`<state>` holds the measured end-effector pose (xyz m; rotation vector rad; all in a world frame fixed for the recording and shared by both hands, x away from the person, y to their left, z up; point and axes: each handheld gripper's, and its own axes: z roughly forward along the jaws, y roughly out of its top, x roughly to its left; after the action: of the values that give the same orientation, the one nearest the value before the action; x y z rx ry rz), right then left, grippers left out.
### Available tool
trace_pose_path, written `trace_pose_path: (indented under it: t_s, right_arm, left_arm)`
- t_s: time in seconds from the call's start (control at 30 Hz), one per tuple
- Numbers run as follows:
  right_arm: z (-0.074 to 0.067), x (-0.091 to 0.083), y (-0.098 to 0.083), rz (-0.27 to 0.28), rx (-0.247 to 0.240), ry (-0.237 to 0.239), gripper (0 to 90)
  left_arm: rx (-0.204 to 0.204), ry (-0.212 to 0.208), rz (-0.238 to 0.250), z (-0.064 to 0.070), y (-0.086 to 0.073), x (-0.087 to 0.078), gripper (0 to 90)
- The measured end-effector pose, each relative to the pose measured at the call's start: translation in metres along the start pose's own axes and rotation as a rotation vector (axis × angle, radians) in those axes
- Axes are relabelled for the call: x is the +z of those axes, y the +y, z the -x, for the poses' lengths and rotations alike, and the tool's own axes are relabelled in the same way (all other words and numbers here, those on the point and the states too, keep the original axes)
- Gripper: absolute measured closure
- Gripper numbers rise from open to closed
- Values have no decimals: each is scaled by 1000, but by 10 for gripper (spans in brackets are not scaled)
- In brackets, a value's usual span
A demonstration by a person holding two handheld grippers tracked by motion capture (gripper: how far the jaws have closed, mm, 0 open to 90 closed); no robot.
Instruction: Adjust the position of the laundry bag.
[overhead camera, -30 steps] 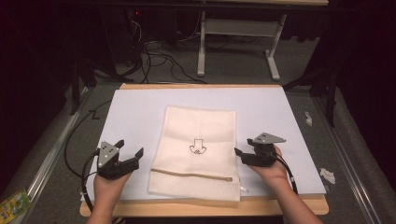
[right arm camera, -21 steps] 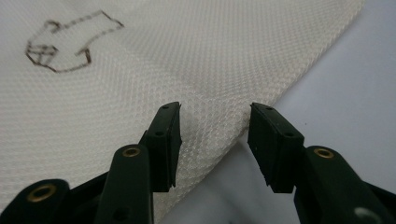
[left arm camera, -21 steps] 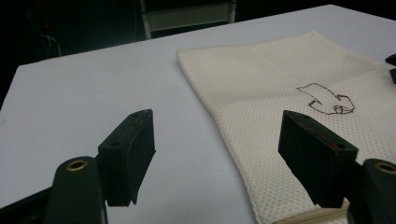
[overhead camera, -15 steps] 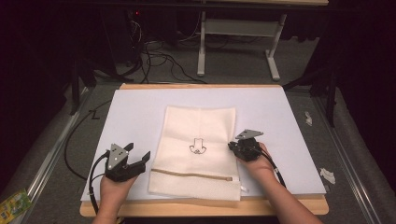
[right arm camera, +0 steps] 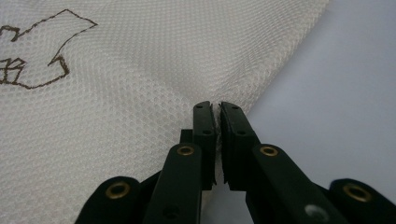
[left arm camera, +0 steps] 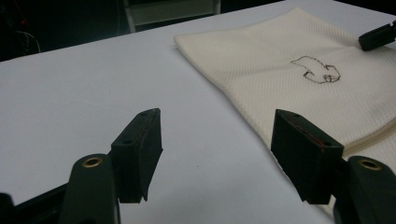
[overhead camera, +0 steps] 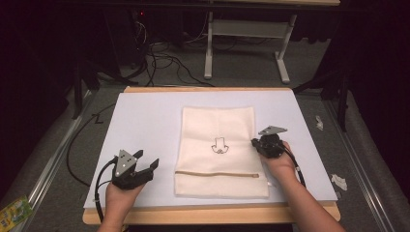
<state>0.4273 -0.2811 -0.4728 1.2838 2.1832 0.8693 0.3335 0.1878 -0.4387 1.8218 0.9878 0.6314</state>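
Mesh bag (right arm camera: pixel 140 70) edge pinched in right claw (right arm camera: pixel 217 109).

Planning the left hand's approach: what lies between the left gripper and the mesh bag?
Only bare white table cover: in the high view, nothing separates the open left gripper from the mesh bag.

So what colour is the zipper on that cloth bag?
The zipper on the bag is tan, slightly darker than the cream mesh; the high view shows it best.

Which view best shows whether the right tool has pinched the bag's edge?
The right gripper view: the right tool has its jaws closed on the mesh bag at its edge. The high view shows it at the bag's right edge, jaws unclear. The left gripper view catches just its tip.
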Motion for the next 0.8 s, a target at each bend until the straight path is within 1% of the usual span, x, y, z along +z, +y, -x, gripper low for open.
trace_pose_path:
  t_s: [0.03, 0.07, 0.1, 0.13, 0.17, 0.23, 0.3, 0.4, 0.43, 0.5, 0.57, 0.63, 0.67, 0.7, 0.73, 0.8]
  right_arm:
    - [0, 0, 0, 0, 0, 0, 865]
    - [4, 0, -1, 0, 5, -4, 863]
    - [12, 0, -2, -4, 24, -16, 851]
    - [13, 0, -2, -6, 25, -21, 838]
    - [14, 1, -2, -4, 26, -29, 818]
    - [13, 0, -2, -2, 22, -36, 758]
    - [11, -4, -1, 18, 20, -42, 691]
    - [9, -19, 0, 56, 13, -30, 642]
    - [8, -26, -1, 65, 22, -24, 625]
    - [7, -40, -5, 85, 36, -4, 587]
    - [5, -55, -12, 107, 34, 6, 562]
    - [3, -68, -21, 112, 37, 11, 538]
    - [3, -75, -25, 114, 42, 15, 531]
    - [3, -75, -25, 114, 42, 15, 531]
    - [2, -90, -33, 122, 50, 22, 522]
    - [2, -100, -40, 132, 54, 27, 516]
  left_arm:
    - [0, 0, 0, 0, 0, 0, 342]
    - [-3, -4, 2, 1, 0, 1, 342]
    - [2, -10, 2, 2, 1, 1, 342]
    - [9, -9, 2, 3, 1, 2, 342]
    - [18, -5, 2, 4, 1, 2, 342]
    - [21, -5, 4, 4, 1, 2, 342]
    - [19, -4, 6, 3, 1, 2, 342]
    - [21, -5, 4, 1, 0, 2, 337]
    - [21, -5, 4, 1, 0, 2, 334]
    - [33, 8, -1, 1, -1, 3, 311]
    - [35, 9, 0, 2, 0, 4, 306]
    - [42, 12, 5, 3, 1, 4, 297]
    - [38, 10, 8, 3, 1, 4, 294]
    - [38, 10, 8, 3, 1, 4, 292]
    - [35, 8, 13, 4, 2, 4, 290]
    - [38, 5, 15, 4, 2, 6, 290]
